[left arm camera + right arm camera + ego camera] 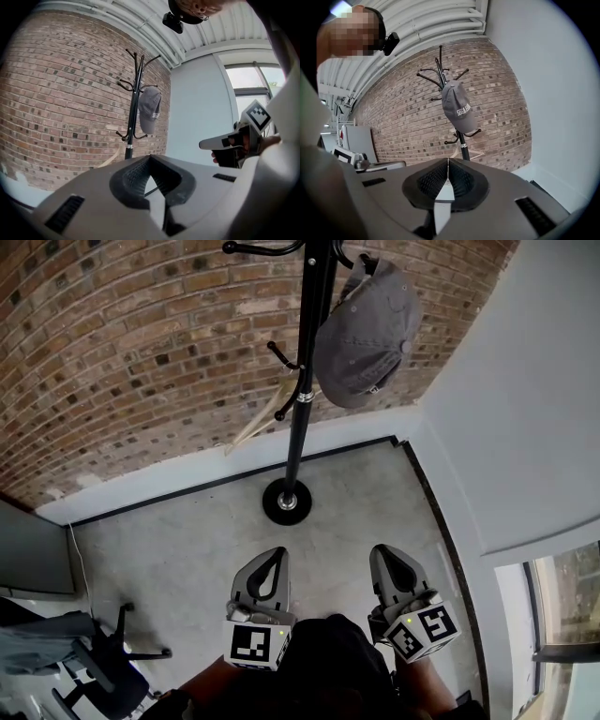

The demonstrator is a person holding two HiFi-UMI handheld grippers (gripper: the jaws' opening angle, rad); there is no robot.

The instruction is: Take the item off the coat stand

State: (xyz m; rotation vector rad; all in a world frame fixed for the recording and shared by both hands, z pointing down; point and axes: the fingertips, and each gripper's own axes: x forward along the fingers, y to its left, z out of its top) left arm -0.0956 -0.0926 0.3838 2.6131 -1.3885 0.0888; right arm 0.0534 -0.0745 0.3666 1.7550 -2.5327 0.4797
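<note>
A grey cap hangs on an upper hook of the black coat stand, which rises from a round base near the brick wall. Both grippers are held low in front of the person, well short of the stand. My left gripper is shut with nothing in it, and so is my right gripper. In the left gripper view the cap hangs far beyond the closed jaw tips of the left gripper. Looking along the right gripper, the cap is straight ahead and higher up.
A brick wall stands behind the stand and a white wall closes the right side. A pale wooden stick leans on the bricks. An office chair is at lower left, a window at lower right.
</note>
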